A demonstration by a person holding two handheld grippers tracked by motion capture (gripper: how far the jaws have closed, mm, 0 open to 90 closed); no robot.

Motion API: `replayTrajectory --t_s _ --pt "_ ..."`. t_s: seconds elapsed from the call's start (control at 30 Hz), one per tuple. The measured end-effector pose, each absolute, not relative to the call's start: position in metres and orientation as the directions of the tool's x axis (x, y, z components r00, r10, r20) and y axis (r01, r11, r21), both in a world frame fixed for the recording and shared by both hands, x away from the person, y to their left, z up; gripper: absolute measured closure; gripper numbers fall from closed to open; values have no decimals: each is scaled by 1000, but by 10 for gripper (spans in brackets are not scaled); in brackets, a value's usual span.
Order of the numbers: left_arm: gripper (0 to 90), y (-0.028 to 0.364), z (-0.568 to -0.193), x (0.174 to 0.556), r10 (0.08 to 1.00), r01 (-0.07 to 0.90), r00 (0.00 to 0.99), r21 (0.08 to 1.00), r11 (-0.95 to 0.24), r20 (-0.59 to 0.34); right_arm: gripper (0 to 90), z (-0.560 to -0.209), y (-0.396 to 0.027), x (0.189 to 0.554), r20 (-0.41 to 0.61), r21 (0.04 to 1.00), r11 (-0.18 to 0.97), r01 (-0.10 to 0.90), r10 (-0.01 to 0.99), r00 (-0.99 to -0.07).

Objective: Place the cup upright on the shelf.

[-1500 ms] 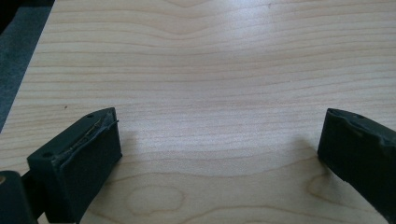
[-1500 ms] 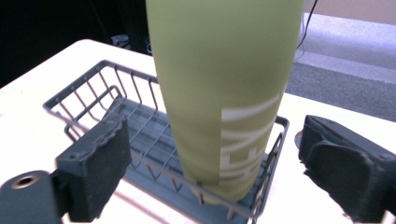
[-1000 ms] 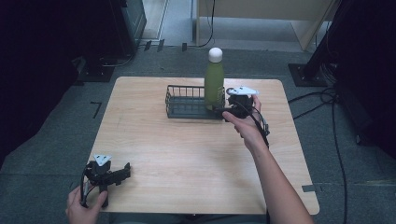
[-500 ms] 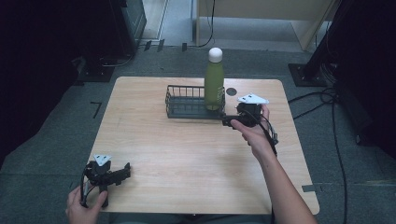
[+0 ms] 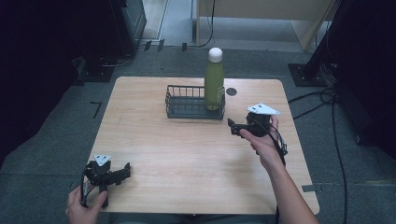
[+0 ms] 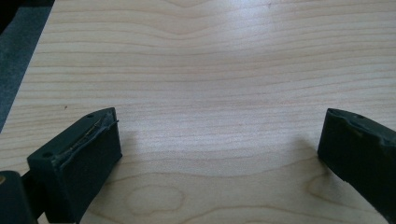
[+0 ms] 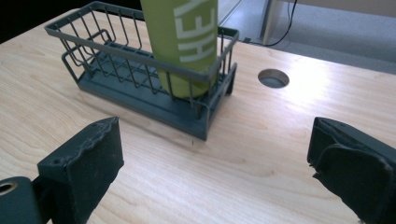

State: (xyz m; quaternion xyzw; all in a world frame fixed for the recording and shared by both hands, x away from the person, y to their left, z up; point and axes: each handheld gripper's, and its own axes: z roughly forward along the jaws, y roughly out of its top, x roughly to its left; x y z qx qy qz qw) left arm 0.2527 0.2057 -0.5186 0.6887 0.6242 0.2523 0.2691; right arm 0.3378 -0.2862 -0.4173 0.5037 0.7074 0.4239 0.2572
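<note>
A tall green bottle (image 5: 214, 84) with a white cap stands upright in the right end of a dark wire basket (image 5: 186, 113) at the back middle of the wooden table (image 5: 187, 154). My right gripper (image 5: 232, 127), held in a hand, hovers just right of and nearer than the basket, open and empty. In the right gripper view its jaws (image 7: 215, 158) stand wide apart, facing the bottle (image 7: 184, 42) and the basket (image 7: 116, 60). My left gripper (image 5: 125, 170) rests at the table's near left corner, open (image 6: 219, 149) over bare wood.
A round cable hole (image 5: 231, 91) lies in the tabletop just right of the bottle, also in the right gripper view (image 7: 273, 78). Cables trail on the floor at the right. Dark equipment stands around the table.
My right gripper has drawn back from the bottle, moving right and toward the near side, away from the basket. The left gripper has stayed put.
</note>
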Motion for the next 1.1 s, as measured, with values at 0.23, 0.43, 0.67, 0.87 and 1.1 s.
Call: replayTrajectory --t_s 0.23,0.43,0.67,0.87,1.1 --pt "0 206 -519 253 996 723 94 686 -76 11 34 -425 -299 326 72 855 119 504 936 -344" --pt "0 206 -519 253 996 724 93 686 -76 12 35 -435 -317 311 74 849 107 518 946 -317" --pt "0 206 -519 253 995 724 94 685 -77 13 36 -444 -332 299 85 846 85 526 953 -291" --pt "0 206 -519 253 995 724 94 685 -77 13 36 -457 -345 286 94 835 70 546 960 -266" --pt "0 206 -519 253 995 724 94 685 -77 12 37 -469 -360 271 104 825 47 562 966 -235"
